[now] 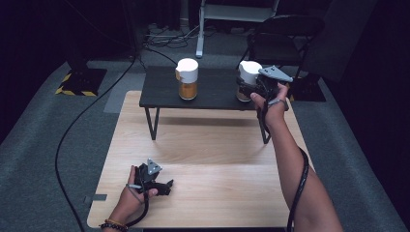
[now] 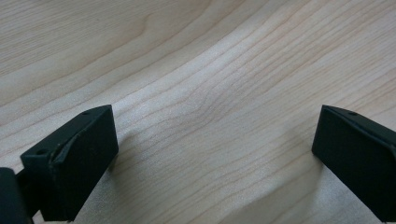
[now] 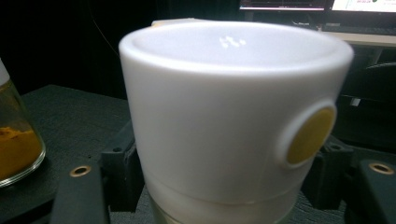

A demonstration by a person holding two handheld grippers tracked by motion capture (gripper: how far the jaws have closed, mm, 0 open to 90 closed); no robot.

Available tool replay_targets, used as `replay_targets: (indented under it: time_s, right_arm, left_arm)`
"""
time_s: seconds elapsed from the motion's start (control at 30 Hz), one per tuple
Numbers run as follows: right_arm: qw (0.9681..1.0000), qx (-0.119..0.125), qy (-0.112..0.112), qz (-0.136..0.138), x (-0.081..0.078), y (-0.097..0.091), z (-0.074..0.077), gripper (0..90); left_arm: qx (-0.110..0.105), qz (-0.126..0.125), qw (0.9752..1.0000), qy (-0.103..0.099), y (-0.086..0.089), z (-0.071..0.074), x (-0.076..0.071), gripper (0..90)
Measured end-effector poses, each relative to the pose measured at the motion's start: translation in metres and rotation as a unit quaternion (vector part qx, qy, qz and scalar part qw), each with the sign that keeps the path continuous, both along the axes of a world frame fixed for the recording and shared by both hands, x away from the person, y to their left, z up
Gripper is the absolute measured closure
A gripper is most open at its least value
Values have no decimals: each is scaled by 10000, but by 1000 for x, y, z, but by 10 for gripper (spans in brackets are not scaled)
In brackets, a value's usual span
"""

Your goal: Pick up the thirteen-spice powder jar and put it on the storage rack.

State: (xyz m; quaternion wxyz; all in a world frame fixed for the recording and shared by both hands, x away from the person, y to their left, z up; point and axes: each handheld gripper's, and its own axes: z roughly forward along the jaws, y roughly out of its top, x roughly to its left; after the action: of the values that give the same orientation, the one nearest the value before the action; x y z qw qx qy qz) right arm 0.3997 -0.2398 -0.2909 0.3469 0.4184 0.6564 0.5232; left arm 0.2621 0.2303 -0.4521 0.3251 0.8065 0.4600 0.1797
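Two glass jars with white lids and orange powder inside stand on a low black shelf (image 1: 159, 89). My right gripper (image 1: 249, 88) is shut on the right jar (image 1: 249, 72) near the shelf's right end. In the right gripper view its jaws press the right jar (image 3: 224, 116) from both sides just under the white lid, which bears a round yellow spot (image 3: 309, 135). The left jar (image 1: 187, 77) stands apart near the shelf's middle, and its glass edge (image 3: 14, 144) is visible beside my right gripper (image 3: 229, 186). My left gripper (image 1: 167, 186) lies open on the wooden table (image 1: 203, 145), with bare wood between the jaws (image 2: 215, 140).
The black shelf stands on thin legs over the far half of the wooden table. A black folding chair (image 1: 280, 38) and cables (image 1: 164, 36) lie on the grey carpet beyond. A cable trails along the floor at the left (image 1: 67, 140).
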Motion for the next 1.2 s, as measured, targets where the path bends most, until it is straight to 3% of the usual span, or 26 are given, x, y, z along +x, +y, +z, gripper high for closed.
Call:
replay_targets:
  time_s: [0.4, 0.73, 1.0, 1.2]
  right_arm:
    - [10000, 49, 46, 5, 3, -2, -2, 248]
    - [9998, 169, 109, -76, 7, -4, -7, 106]
    - [9997, 102, 242, -32, 10, -5, -5, 36]
    - [9999, -50, 143, -2, 4, -1, -3, 28]
  left_arm:
    - [0, 0, 10000, 0, 0, 0, 0, 5]
    - [0, -1, 10000, -1, 0, 0, 0, 4]
    - [-2, 1, 10000, 0, 0, 0, 0, 5]
    - [0, 0, 10000, 0, 0, 0, 0, 5]
